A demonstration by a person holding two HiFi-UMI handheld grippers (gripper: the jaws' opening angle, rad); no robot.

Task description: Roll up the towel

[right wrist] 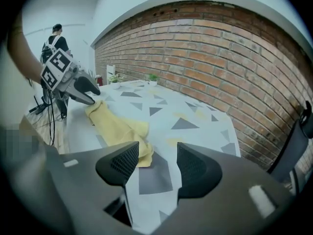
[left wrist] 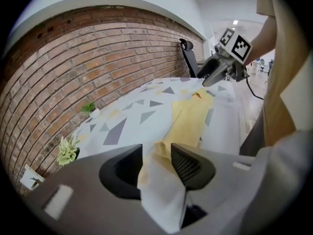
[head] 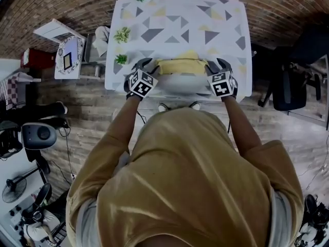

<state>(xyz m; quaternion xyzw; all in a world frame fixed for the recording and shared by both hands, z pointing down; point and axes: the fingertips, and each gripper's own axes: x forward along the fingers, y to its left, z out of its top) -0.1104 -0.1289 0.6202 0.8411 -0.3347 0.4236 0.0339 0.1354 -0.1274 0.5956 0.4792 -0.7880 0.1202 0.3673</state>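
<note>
The soft yellow towel (head: 182,66), bunched into a long strip, is laid along the near edge of the triangle-patterned bench (head: 226,19). Its left end is pinched in the left hand-held gripper (left wrist: 156,153). The right hand-held gripper (right wrist: 155,158) is held open just beside the right end. Small potted plants (head: 122,34) are set at the left.

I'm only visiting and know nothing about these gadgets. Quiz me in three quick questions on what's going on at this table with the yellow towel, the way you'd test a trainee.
1. True or false: the yellow cloth towel lies on the floor.
2. Which claw has towel fabric pinched between its jaws? A) left claw B) right claw C) neither
3. Fill in: the wall beyond the triangle-patterned table is built of ____.

Key:
1. False. It lies on the table.
2. A. The right claw's jaws stand apart with nothing pinched.
3. Brick.
</note>
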